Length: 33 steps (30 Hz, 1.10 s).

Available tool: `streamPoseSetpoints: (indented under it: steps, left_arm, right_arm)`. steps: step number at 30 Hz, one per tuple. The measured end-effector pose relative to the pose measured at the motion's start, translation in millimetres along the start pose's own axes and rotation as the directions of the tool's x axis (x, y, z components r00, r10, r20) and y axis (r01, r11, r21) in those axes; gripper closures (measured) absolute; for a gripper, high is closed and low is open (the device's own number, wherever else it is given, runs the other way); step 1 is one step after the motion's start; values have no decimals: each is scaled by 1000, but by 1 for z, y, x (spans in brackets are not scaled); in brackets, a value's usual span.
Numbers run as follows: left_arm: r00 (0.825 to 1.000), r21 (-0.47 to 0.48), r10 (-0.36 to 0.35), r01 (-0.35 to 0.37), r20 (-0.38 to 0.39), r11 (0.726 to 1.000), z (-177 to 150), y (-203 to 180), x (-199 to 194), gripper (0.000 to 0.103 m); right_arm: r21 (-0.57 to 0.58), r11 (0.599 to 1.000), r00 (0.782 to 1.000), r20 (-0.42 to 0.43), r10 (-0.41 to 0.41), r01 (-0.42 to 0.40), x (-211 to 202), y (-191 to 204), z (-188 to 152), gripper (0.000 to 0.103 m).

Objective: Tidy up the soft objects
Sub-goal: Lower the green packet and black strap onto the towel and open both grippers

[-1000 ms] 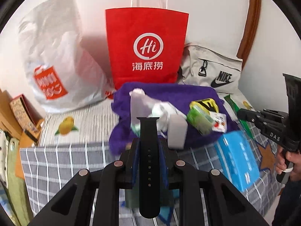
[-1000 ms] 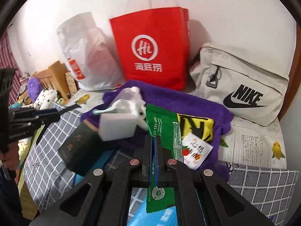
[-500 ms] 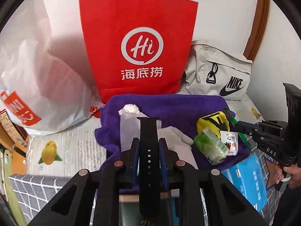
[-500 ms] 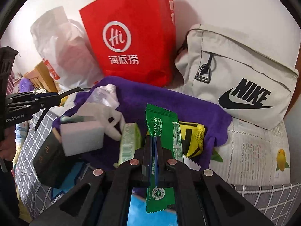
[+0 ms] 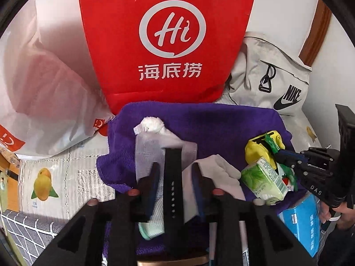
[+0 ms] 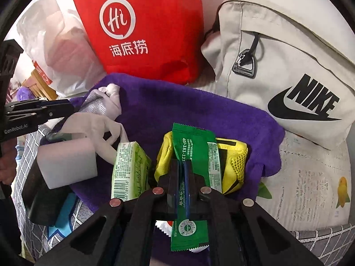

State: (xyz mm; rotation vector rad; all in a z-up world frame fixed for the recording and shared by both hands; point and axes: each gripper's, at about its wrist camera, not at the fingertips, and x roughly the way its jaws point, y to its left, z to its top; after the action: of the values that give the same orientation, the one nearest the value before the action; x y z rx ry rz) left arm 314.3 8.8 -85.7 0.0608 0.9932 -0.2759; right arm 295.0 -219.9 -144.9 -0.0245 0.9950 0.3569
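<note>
Both your grippers have come down and closer to the purple towel (image 5: 221, 122) since a second ago, and the red bag (image 5: 168, 40) now fills far more of each view. Your left gripper (image 5: 174, 177) has its jaws opening: the black strap (image 5: 174, 188) stands between them over the towel, and the pads no longer look pressed on it. Your right gripper (image 6: 183, 175) has its jaws clamped on the green sachet (image 6: 195, 146), above the yellow pouch (image 6: 233, 161). Already gathered on the towel are the white cloths (image 5: 155, 137), the green tissue pack (image 6: 129, 168) and the pouch. By my reading, the strap is being released now, the sachet comes next, and the blue box (image 5: 304, 219) lies off the towel.
</note>
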Motion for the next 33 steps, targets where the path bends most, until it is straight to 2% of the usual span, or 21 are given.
streamPoseSetpoints:
  steps: [2, 5, 6, 7, 11, 14, 19, 20, 21, 24, 30, 33]
  left_arm:
    - [1000, 5, 6, -6, 13, 1000, -1, -1, -6, 61]
    - [999, 11, 27, -27, 33, 1000, -4, -2, -19, 58]
    - [999, 16, 18, -18, 39, 1000, -6, -3, -25, 58]
    - [999, 19, -3, 2, 44, 1000, -9, -4, -32, 57]
    - [993, 38, -110, 109, 34, 993, -22, -15, -49, 53]
    - [991, 59, -129, 128, 19, 990, -32, -28, -49, 52]
    - [994, 88, -102, 106, -46, 990, -43, -43, -26, 52]
    - [994, 98, -91, 96, -59, 990, -45, -45, -20, 57]
    - [995, 100, -86, 91, -59, 991, -46, -46, -17, 77]
    - [994, 108, -100, 104, -41, 989, -45, -48, -19, 75]
    - [991, 152, -122, 113, 52, 982, -24, -54, -41, 75]
    - [994, 147, -102, 96, 29, 984, -12, -55, -23, 75]
  right_arm:
    - [-9, 1000, 1000, -10, -3, 3, 1, 2, -1, 92]
    - [-18, 1000, 1000, -6, -18, 18, -1, 6, -1, 74]
    - [-19, 1000, 1000, 4, -22, 22, -3, 7, -2, 68]
    - [-20, 999, 1000, 14, -27, 27, -7, 7, -2, 66]
    - [-6, 1000, 999, 39, -30, 30, -22, 7, -4, 65]
    - [4, 1000, 998, 55, -31, 31, -33, 7, -6, 65]
    - [5, 999, 998, 59, -33, 33, -42, 7, -13, 65]
    - [5, 999, 998, 57, -35, 34, -43, 6, -15, 65]
    - [6, 999, 998, 56, -37, 37, -45, 5, -17, 65]
    - [17, 999, 998, 52, -41, 40, -45, -1, -20, 65]
    - [43, 998, 998, 57, -38, 36, -46, -10, -21, 65]
    - [44, 998, 998, 57, -35, 33, -45, -11, -21, 65]
